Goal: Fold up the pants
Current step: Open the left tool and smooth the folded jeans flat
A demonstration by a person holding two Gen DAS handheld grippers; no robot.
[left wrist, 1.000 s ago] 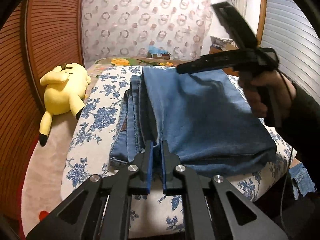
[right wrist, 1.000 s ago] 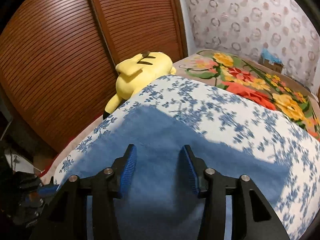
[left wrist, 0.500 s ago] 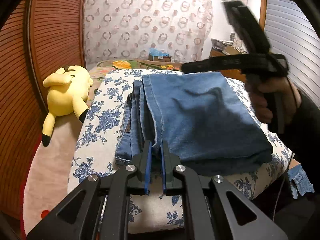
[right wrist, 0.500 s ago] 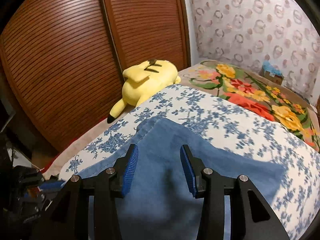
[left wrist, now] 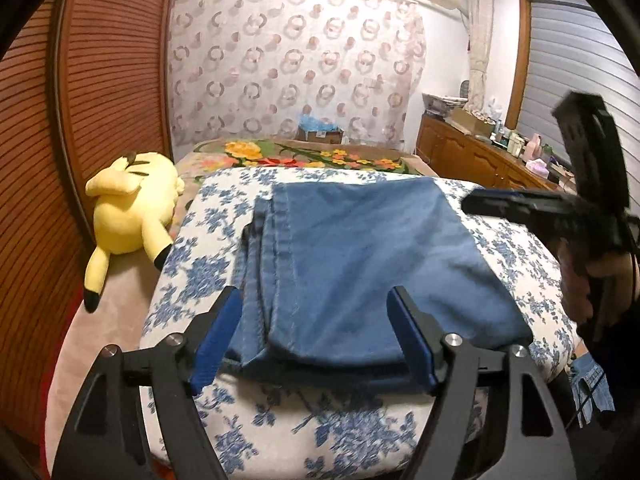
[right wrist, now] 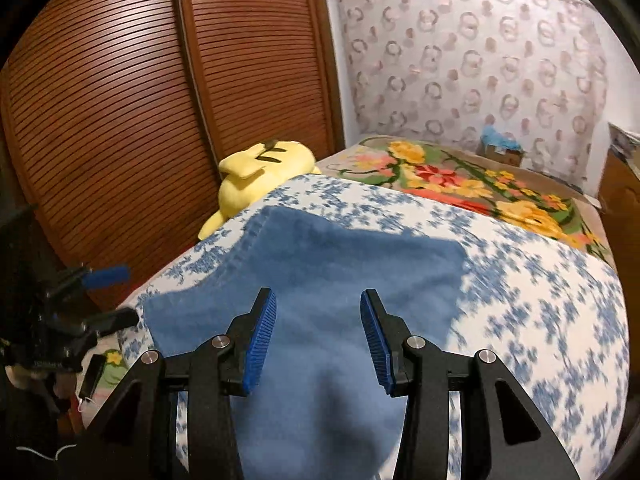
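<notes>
Left wrist view: pants (left wrist: 352, 264) folded on bed (left wrist: 200, 280).
Handling: soft, heavy denim; grip stacked edges.
Left hand-held gripper (left wrist: 316, 336): just opened, empty.
Right hand-held gripper (right wrist: 318, 340): part-open, empty.

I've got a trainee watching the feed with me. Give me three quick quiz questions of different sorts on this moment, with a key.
1. True or false: the left tongs are clamped on the jeans.
2. Multiple choice: the yellow plush toy lies (A) on top of the jeans, (B) beside the blue-flowered cushion, next to the slatted wooden door, (C) on the wooden sideboard.
3. Fill in: the jeans lie ____ on the cushion.

Key
1. False. The left tongs have just been opening; their pads stand wide apart and press on nothing.
2. B.
3. Folded, in a flat stack of layers, with the right tongs open above them.
</notes>
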